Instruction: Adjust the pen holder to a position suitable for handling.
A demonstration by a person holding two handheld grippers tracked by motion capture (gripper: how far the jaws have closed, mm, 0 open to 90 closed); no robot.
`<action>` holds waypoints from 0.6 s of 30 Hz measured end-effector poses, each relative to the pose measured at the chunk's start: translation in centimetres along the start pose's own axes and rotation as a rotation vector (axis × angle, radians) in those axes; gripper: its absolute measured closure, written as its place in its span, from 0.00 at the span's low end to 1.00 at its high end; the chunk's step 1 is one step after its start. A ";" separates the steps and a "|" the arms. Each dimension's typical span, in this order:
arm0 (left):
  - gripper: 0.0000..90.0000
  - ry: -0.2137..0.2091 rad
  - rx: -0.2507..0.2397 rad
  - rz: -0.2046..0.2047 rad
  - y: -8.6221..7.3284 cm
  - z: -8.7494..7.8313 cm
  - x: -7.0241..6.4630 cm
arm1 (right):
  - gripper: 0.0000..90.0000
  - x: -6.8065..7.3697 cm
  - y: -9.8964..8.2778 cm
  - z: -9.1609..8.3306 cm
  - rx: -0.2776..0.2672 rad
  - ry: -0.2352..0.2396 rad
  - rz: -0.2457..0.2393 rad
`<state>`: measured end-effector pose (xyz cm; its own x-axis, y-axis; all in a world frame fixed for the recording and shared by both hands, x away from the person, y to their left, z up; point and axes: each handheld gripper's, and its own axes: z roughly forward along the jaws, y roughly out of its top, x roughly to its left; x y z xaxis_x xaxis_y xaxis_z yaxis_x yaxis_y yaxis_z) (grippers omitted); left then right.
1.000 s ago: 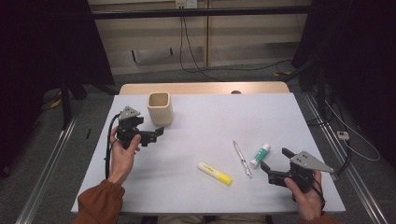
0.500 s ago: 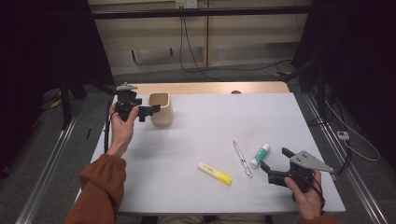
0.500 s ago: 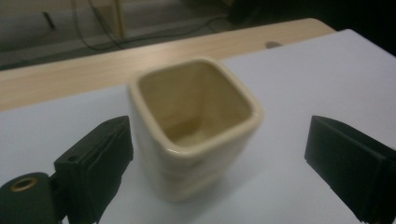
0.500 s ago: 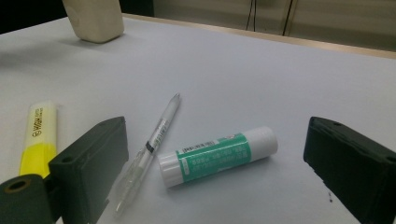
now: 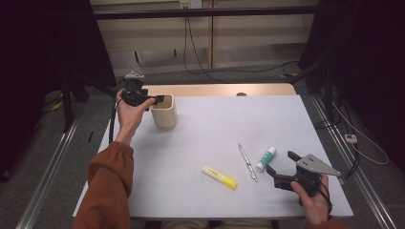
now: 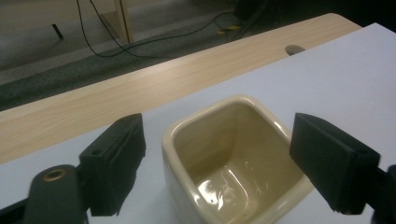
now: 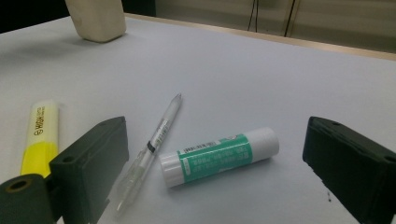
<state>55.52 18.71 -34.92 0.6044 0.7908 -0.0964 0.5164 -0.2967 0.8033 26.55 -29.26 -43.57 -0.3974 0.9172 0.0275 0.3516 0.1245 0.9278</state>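
The left gripper (image 6: 215, 163) has its jaws spread wide on either side of a cream cup (image 6: 233, 158); they have just been closing in a little, and the pads stand clear of the cup's walls with a gap on each side, so nothing is grasped. The cup is a glazed, square-mouthed pot with rounded corners, glossy inside and empty, standing upright between and slightly below the jaws. Beyond it lies the white table top (image 6: 336, 70), then a strip of pale wood along the far edge.

The right gripper (image 7: 215, 172) is also released, jaws far apart and low over the table. Between them lies a glue stick (image 7: 219, 156), a smooth white tube with a green label, on its side. Just beside the left-hand jaw, a clear pen (image 7: 152, 144) lies slanted, its lower end close to the glue stick's cap. Outside that jaw is a yellow highlighter (image 7: 39, 135). In the high view the wide middle of the table (image 5: 229, 124) between the two grippers is open.
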 end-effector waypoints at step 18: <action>0.44 -0.070 0.126 -0.021 -0.9 3.9 3.7 | 0.08 -0.4 -0.2 0.0 0.020 -0.015 0.020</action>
<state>59.68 19.84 -38.24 0.6310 0.7597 -0.1572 0.5988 -0.3482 0.7212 26.64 -29.63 -43.81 -0.3775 0.9251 0.0404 0.3760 0.1132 0.9197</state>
